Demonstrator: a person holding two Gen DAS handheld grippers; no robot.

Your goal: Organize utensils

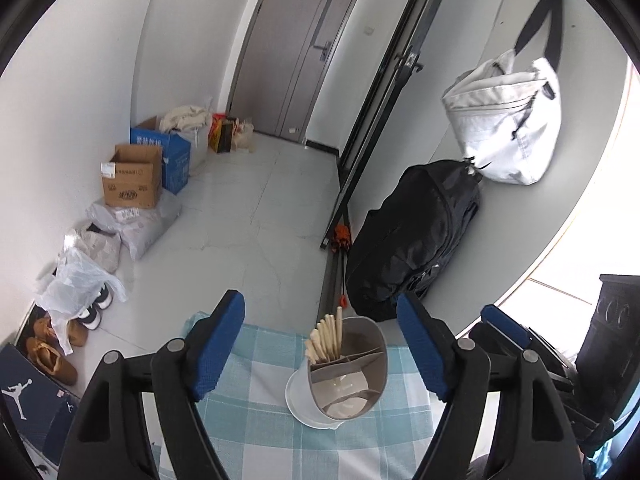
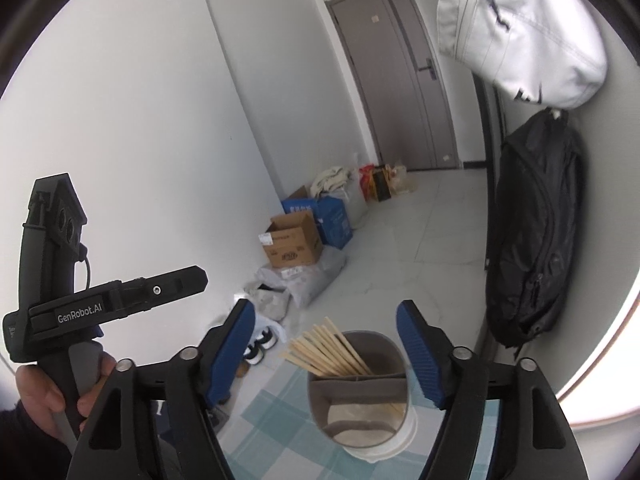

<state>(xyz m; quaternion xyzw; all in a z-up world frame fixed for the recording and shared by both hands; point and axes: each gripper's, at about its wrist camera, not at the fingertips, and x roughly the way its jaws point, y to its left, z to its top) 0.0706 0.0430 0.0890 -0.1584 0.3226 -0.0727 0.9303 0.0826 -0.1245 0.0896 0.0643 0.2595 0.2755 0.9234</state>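
Both the left gripper (image 1: pixel 320 344) and right gripper (image 2: pixel 325 350) hold their jaws spread, gripping nothing. Wooden chopsticks (image 2: pixel 328 348) stand in the grey utensil holder (image 1: pixel 348 372) on the checked tabletop (image 1: pixel 256 412).

White walls (image 1: pixel 80 92), pale tiled floor (image 1: pixel 256 216), grey door (image 1: pixel 296 52), bright daylight at right.

Table near edge: bare checked cloth (image 1: pixel 256 408) before the utensil holder (image 1: pixel 347 376), free to pass.
Holder top: chopsticks (image 2: pixel 328 350) fan up and leftward, blocking that side.
Right side: black backpack (image 1: pixel 412 236) beyond the table edge.
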